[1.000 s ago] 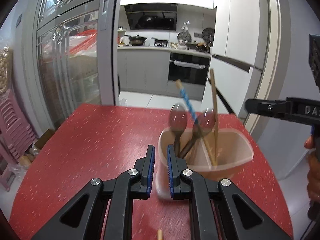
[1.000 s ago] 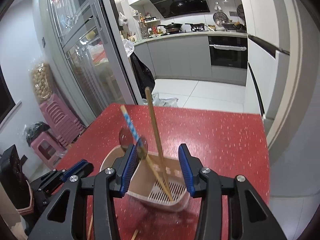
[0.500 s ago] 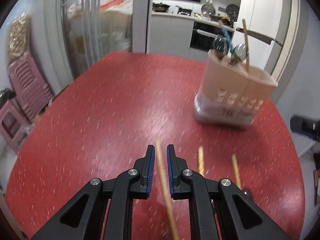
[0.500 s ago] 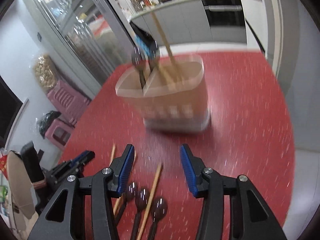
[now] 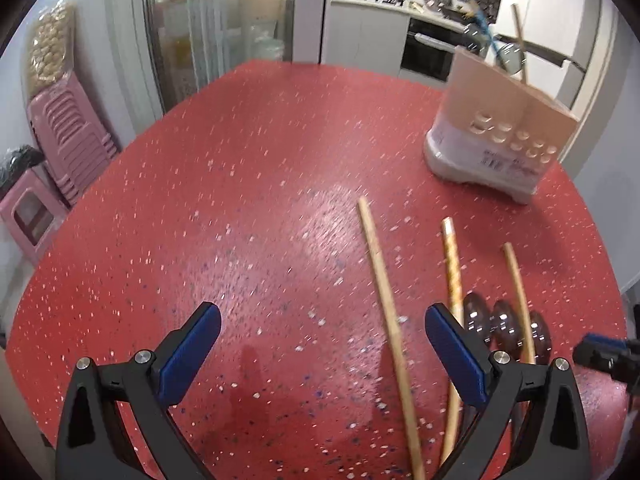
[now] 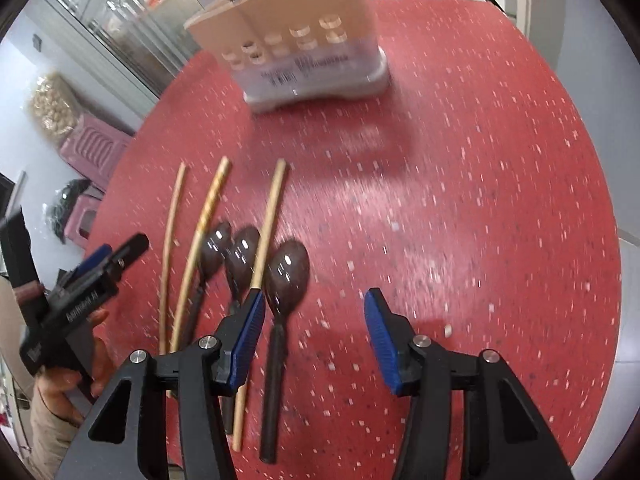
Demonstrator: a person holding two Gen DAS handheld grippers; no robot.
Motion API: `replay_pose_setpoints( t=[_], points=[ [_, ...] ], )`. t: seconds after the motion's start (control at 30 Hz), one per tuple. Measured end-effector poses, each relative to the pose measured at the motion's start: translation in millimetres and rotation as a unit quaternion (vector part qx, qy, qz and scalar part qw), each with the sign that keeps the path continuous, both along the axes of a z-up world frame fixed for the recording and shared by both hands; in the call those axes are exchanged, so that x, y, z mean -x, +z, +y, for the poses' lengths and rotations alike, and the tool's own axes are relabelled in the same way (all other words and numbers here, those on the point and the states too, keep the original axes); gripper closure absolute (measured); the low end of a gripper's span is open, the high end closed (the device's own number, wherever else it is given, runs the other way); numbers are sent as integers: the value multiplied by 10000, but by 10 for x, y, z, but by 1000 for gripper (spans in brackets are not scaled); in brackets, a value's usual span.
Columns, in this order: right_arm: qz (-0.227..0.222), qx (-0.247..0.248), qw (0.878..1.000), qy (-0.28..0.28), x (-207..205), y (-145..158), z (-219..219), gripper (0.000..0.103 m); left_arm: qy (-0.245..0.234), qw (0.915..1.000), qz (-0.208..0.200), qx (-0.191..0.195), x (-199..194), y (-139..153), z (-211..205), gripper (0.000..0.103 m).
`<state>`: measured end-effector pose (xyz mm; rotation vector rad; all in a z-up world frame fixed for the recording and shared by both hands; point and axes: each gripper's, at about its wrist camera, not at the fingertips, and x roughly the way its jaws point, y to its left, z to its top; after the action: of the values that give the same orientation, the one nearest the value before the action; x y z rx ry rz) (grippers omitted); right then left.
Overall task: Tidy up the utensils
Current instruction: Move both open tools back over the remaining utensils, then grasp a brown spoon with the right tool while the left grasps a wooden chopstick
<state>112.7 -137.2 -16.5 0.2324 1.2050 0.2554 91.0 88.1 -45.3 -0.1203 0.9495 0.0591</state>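
Loose utensils lie flat near the front edge of the red tabletop (image 5: 248, 168): three chopsticks and three dark spoons, long axes running roughly front to back, pointing toward the holder (image 6: 296, 40) that stands upright toward the far right of the tabletop, with spoons and chopsticks already in it.

Left gripper (image 5: 320, 344): jaws opening, spread wide, nothing pressed. The leftmost chopstick (image 5: 384, 296) lies between its fingers, close to the right one, roughly in line with them. The patterned chopstick (image 5: 451, 264) passes under the right finger; the thin chopstick (image 5: 518, 292) and the spoons lie beyond it.

Right gripper (image 6: 314, 328): jaws opening, empty. The nearest spoon (image 6: 286, 272) sits just inside its left finger, bowl ahead of the fingertips, handle running back under the tool. The other two spoons lie further left.

Judgement: left is nearer the chopstick, right nearer the spoon; each needs only a small sideways shift to centre before it clenches.
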Motion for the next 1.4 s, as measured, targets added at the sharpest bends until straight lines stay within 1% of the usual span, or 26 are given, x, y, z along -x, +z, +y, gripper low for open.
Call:
replay_pose_setpoints(
  t=[0.07, 0.2, 0.53, 0.6, 0.77, 0.93, 1.07, 1.17, 1.23, 1.3, 1.33, 1.4],
  points=[
    [80, 82, 9999, 12, 44, -48, 26, 48, 9, 9999, 109, 64, 8, -55, 42, 0],
    [144, 278, 9995, 99, 106, -115, 92, 48, -98, 9998, 165, 106, -43, -72, 43, 0],
    [98, 821, 9957, 410, 179, -126, 334, 48, -282, 9989, 371, -61, -246, -104, -84, 0],
    [78, 992, 9939, 475, 181, -124, 398, 48, -305, 9986, 422, -92, -306, -122, -115, 0],
    [5, 1432, 9878, 606, 154, -153, 575, 57, -335, 9982, 481, -112, -415, -150, -150, 0],
    [-23, 1723, 9825, 704, 116, -166, 682, 60, -411, 9975, 544, -159, -489, -176, -178, 0],
    [35, 1782, 9808, 794, 98, -163, 727, 62, -585, 9956, 685, -270, -580, -223, -313, 0],
    [64, 1768, 9803, 873, 85, -147, 770, 68, -750, 9941, 689, -370, -607, -244, -423, 0],
    [71, 1750, 9802, 923, 35, -167, 825, 71, -841, 9930, 758, -342, -656, -250, -464, 0],
    [53, 1731, 9801, 974, 66, -149, 814, 76, -868, 9921, 858, -278, -709, -252, -470, 0],
    [40, 1670, 9808, 1006, 73, -146, 798, 86, -903, 9915, 892, -287, -740, -251, -480, 0],
    [7, 1630, 9814, 1017, 93, -146, 771, 88, -966, 9904, 944, -285, -782, -224, -503, 0]
  ],
)
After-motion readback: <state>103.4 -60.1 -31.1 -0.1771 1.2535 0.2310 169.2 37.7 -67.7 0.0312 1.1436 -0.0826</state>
